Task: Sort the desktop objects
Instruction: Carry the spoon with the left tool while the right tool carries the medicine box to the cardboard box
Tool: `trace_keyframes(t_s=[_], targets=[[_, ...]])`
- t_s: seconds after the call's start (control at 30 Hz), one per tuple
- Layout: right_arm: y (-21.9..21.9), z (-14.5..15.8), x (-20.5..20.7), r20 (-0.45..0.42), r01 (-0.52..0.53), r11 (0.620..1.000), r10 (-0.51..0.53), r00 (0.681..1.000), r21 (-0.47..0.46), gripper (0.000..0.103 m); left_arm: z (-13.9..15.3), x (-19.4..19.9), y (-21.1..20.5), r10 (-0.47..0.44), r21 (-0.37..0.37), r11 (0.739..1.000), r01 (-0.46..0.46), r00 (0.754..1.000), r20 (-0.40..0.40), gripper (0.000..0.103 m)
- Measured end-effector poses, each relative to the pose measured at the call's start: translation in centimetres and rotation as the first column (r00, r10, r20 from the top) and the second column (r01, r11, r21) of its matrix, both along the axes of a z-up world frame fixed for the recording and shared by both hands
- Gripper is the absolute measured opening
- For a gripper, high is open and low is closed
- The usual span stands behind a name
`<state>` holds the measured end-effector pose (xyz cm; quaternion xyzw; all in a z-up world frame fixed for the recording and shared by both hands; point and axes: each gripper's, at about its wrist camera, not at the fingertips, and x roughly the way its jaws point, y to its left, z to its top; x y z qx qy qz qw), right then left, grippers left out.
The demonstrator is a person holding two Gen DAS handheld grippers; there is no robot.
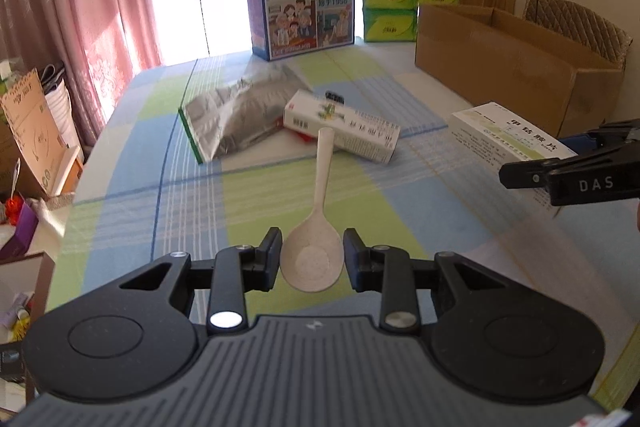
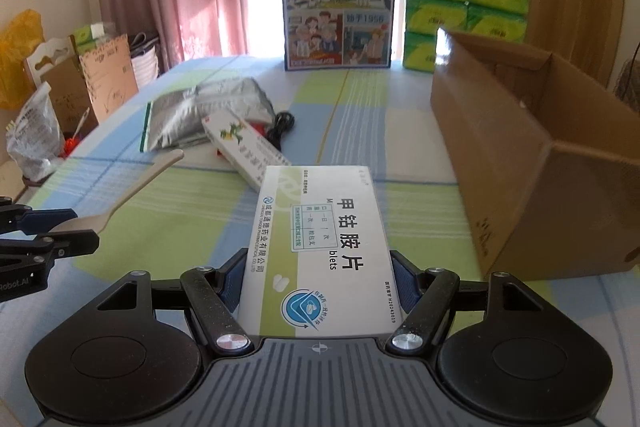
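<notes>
Barely started by the look of it: left claw (image 1: 311, 259) clamped round the bowl of a cream speckled rice spoon (image 1: 316, 227), handle pointing away, right claw (image 2: 318, 281) pinching a white-and-green medicine box (image 2: 320, 247) by its long sides, both held just above the checked worktop (image 1: 160, 195). Further back, still unsorted: a second medicine box (image 1: 344, 127), silver foil pouch (image 1: 236, 111) and black cable (image 2: 282, 125). Cardboard box (image 2: 532, 155) on the right, probably the drop spot, inside not visible.

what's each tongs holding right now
Left tongs: shut on the spoon.
Right tongs: shut on the medicine box.
</notes>
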<state>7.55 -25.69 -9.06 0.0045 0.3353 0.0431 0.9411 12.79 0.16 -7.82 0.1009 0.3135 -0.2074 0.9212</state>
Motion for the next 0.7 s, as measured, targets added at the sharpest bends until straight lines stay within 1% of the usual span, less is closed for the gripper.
trace_keyframes(t_s=[0.17,0.33,0.53,0.7], targets=[[-1.5,2.8,-0.8,0.033,0.016,1.0,-0.017,0.999,0.012,0.068,2.4,-0.3,-1.5,-0.021,-0.006,1.0,0.021,1.0,0.014,0.028],[-3.4,5.7,-1.4,0.069,0.033,0.999,-0.034,0.997,0.017,0.068,4.7,-0.8,-3.8,-0.05,-0.002,0.999,0.05,0.998,0.028,0.028],[-6.3,8.9,-1.7,0.107,0.059,0.998,-0.061,0.992,0.016,0.068,7.3,-0.9,-7.2,-0.089,-0.004,0.996,0.089,0.995,0.042,0.028],[-9.8,11.3,-1.6,0.139,0.09,0.996,-0.089,0.986,0.001,0.068,9.1,-0.5,-11.0,-0.133,-0.017,0.991,0.134,0.99,0.049,0.028]])
